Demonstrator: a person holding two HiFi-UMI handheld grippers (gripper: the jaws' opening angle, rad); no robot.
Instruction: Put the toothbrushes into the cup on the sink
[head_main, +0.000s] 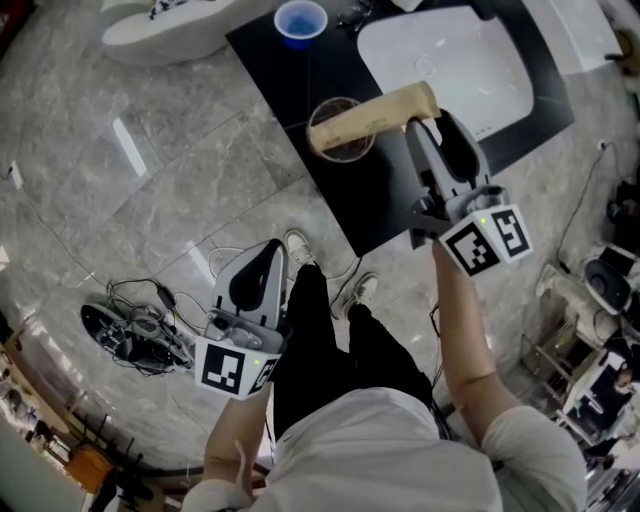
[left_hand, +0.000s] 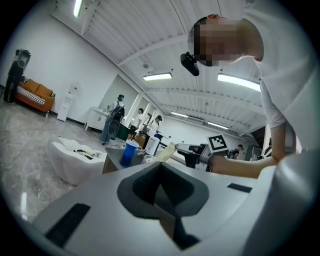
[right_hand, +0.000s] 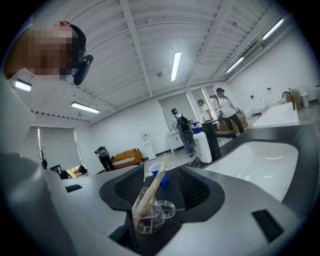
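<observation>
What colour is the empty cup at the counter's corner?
It's a blue cup, clearest in the head view.

cup (head_main: 342, 142) on counter (head_main: 390, 215), left of sink basin (head_main: 450, 60) | toothbrush pack (head_main: 375, 115) in cup, tilted over the rim, top end just beside right gripper (head_main: 438, 128) | blue cup (head_main: 300, 22) further back, by the counter's far corner | left gripper (head_main: 262, 275) off the counter, well apart, over floor | cable tangle (head_main: 135, 330) on floor, further left

Left claw (left_hand: 161, 175), jaws together and empty, faces a dark bench (left_hand: 111, 156) where a blue cup (left_hand: 129, 152) stands near the edge.
</observation>
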